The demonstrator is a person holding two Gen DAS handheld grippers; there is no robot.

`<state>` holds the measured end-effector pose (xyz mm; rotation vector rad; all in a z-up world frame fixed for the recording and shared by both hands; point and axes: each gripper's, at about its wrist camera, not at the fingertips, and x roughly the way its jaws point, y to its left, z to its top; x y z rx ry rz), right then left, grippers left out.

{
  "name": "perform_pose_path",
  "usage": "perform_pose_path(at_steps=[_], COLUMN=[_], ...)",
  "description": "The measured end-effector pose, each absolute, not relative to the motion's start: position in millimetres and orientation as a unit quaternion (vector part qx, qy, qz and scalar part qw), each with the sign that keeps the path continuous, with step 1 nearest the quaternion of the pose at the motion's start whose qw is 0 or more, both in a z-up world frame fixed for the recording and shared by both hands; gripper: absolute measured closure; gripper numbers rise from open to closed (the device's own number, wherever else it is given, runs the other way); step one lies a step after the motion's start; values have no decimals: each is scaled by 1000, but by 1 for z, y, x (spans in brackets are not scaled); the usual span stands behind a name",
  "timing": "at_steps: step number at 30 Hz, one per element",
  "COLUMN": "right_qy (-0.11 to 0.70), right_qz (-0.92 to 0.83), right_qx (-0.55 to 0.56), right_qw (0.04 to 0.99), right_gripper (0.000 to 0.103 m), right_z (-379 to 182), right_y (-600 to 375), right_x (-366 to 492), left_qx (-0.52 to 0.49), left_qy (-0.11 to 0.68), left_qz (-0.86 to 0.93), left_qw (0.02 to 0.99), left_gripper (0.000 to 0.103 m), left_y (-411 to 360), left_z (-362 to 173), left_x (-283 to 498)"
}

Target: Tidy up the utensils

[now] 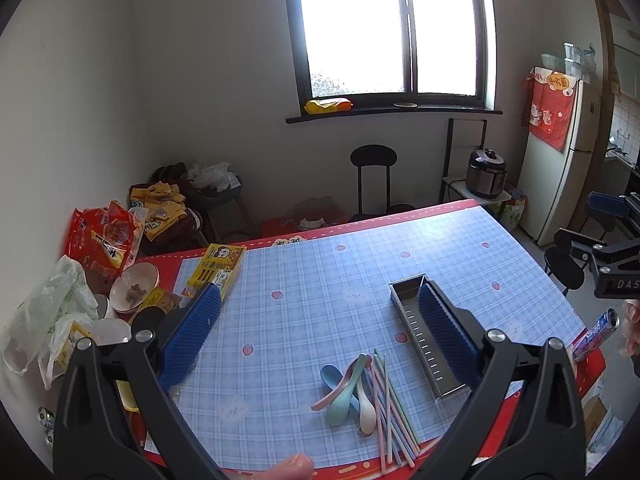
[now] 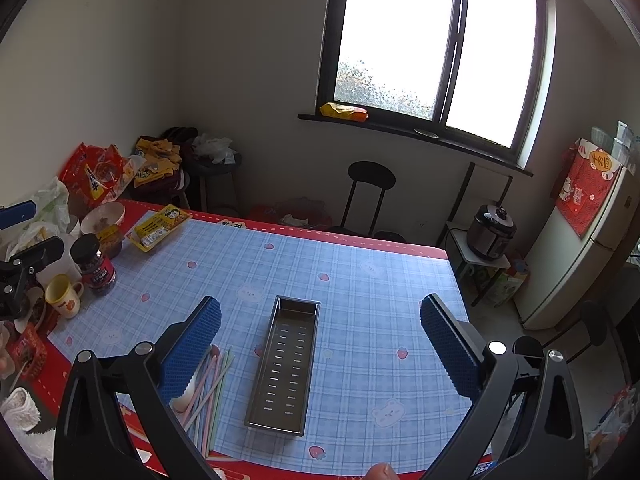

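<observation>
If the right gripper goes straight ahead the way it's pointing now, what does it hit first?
Most likely the empty perforated steel tray, lying lengthwise between the open right gripper fingers; depth is unclear, so it might instead reach the blue checked tablecloth beyond.

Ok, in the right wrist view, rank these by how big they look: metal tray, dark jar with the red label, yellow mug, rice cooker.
1. metal tray, clearly largest, though also nearest the camera.
2. rice cooker, far off, so likely undersized here.
3. dark jar.
4. yellow mug, close to the jar; that pair is unsure.
</observation>
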<state>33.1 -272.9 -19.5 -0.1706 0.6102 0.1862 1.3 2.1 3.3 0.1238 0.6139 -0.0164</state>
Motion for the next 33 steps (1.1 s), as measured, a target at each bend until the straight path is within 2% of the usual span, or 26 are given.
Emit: perform_pose_path(at_steps=[33], right_qy=[305], right_qz=[93], right_qx=[-87], right_qw=[944], right_gripper=[5], right_z=[-28], right_y=[-268], right_x=[32], left_qx=[62], left_qy=[305], left_qz=[0], left_qw=[950], left_gripper=[6], left_y=[-1], left_z=[-2], left_x=[3])
